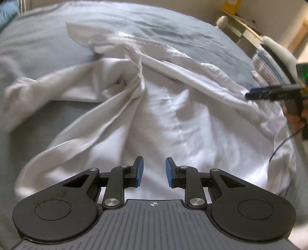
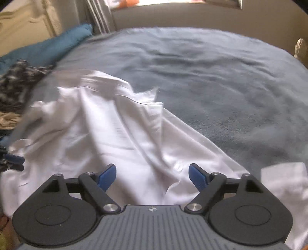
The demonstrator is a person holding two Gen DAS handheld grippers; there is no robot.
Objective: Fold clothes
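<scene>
Across the grey-blue bed (image 2: 221,80) your white shirt (image 1: 173,119) lies rumpled, just beyond both grippers; your left gripper (image 1: 154,171) and right gripper (image 2: 152,177) hover released, gripping nothing.

A smooth white cloth shirt (image 1: 173,119) lies on a matt, fuzzy grey-blue blanket (image 2: 221,80).

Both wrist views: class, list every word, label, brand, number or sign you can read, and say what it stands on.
No readable text in either view.
Left gripper: a small round crosshair mark on its grey body, no letters.
Right gripper: the same kind of mark, blurred.
White shirt: no label or print visible.
Yellow object on the shelf: too blurred to tell whether it bears writing.
</scene>
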